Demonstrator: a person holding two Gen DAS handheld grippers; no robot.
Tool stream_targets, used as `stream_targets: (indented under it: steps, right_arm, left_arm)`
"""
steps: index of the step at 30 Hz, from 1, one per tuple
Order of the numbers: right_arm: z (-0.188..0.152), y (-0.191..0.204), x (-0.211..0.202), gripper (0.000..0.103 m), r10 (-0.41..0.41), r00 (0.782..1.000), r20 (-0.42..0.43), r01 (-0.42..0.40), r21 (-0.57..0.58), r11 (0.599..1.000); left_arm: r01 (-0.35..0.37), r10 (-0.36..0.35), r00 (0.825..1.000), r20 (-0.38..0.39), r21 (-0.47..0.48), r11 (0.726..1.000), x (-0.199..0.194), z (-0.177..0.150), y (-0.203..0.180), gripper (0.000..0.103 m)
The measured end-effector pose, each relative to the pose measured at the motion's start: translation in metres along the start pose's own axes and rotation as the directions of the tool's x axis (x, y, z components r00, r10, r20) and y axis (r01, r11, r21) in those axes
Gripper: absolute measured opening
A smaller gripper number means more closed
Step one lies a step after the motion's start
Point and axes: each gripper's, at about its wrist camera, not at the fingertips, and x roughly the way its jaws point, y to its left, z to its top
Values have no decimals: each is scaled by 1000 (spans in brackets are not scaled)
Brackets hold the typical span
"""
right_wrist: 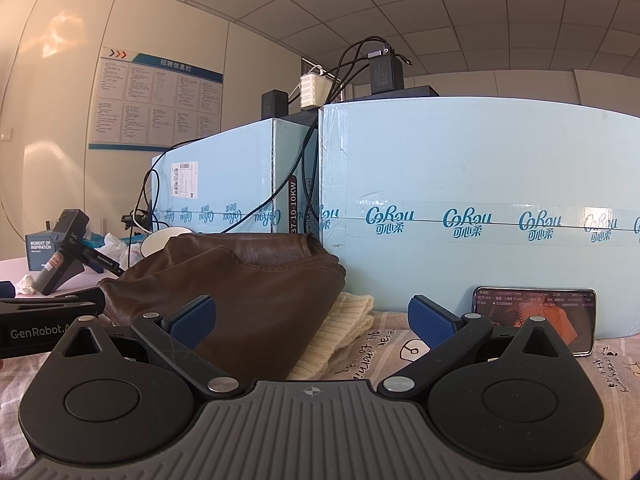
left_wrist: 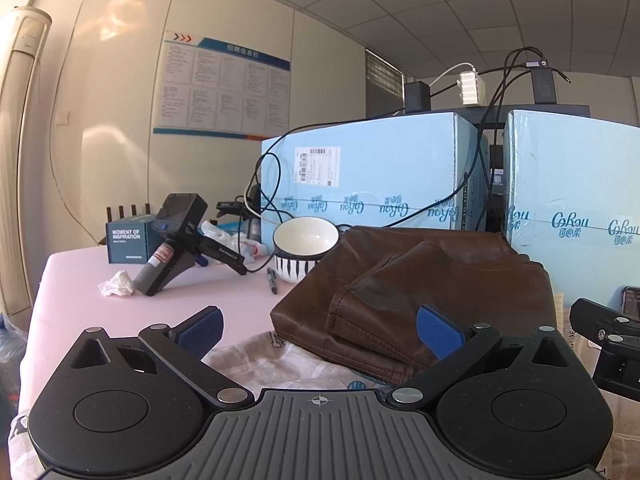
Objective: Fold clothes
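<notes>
Jacket (left_wrist: 432,280), brown leather, lies folded in a low heap on the patterned cloth (left_wrist: 280,364), and I take it as my landmark. In my left wrist view it sits just ahead of the left gripper (left_wrist: 320,332), whose blue pads (left_wrist: 438,330) are spread wide with nothing between them; the right-hand pad shows in front of the jacket's near hem, but I can't tell whether it touches. My right gripper (right_wrist: 312,320) is likewise spread wide and holding nothing, its left pad in front of the jacket's lower edge and its right pad off to the jacket's right, over bare cloth.

A cream knit (right_wrist: 348,328) pokes out from under the jacket's right side. Right of the jacket, a phone (right_wrist: 536,318) with a lit screen leans on its long edge against a light blue box (right_wrist: 500,168); a second blue box (left_wrist: 372,168) stands behind the jacket, with black cables hanging over it. Just left of the jacket's far edge I see a striped bowl (left_wrist: 304,248), white inside, and a pen (left_wrist: 272,280) lying beside it. Farther left of the jacket on the pink table (left_wrist: 100,320) are a spare gripper handle (left_wrist: 172,244), a crumpled tissue (left_wrist: 118,284) and a small dark blue box (left_wrist: 126,244).
</notes>
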Motion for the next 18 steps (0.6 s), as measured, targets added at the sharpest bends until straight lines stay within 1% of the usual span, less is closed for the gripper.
stream_targets:
  steps: [18]
  right_arm:
    - [0,0,0,103,0,1000,-1,0,0,1000]
  left_arm:
    - [3,-3,1000,1,0,1000,1,1,-2,103]
